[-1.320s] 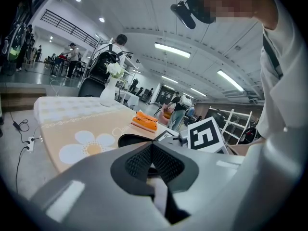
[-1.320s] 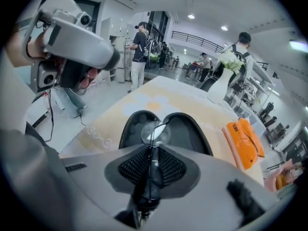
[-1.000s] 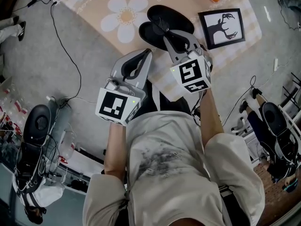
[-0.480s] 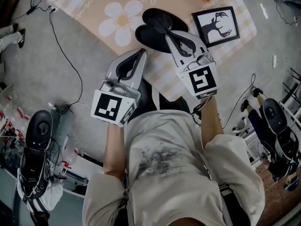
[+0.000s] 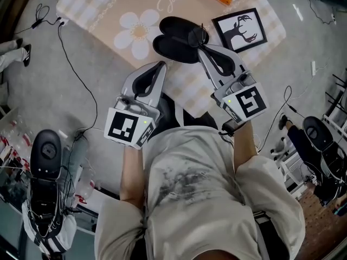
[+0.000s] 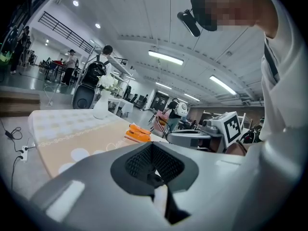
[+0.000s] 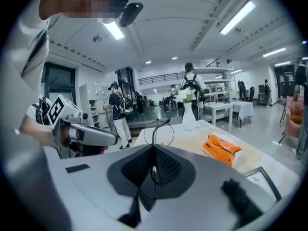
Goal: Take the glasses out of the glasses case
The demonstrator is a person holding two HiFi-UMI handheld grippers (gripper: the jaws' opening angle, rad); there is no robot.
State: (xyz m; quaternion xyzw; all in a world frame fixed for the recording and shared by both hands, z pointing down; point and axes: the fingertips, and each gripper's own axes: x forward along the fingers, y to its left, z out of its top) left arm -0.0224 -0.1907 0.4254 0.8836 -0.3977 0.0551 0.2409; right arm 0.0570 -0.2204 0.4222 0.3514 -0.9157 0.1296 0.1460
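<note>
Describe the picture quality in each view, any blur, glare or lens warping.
Head view: flat, even light, glasses case sharp, edges bowed by the wide lens. Left gripper view: heavy fisheye curve with a black rim, ceiling light strips blown out, left tool soft up close. Right gripper view: same curve, thin glasses faint against the bright room.

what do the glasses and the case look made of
The glasses: thin dark wire rims, likely metal, with clear lenses. The case: matte black, smooth, stiff-looking clamshell halves, probably plastic or leatherette over a hard shell; the look leaves that open.
</note>
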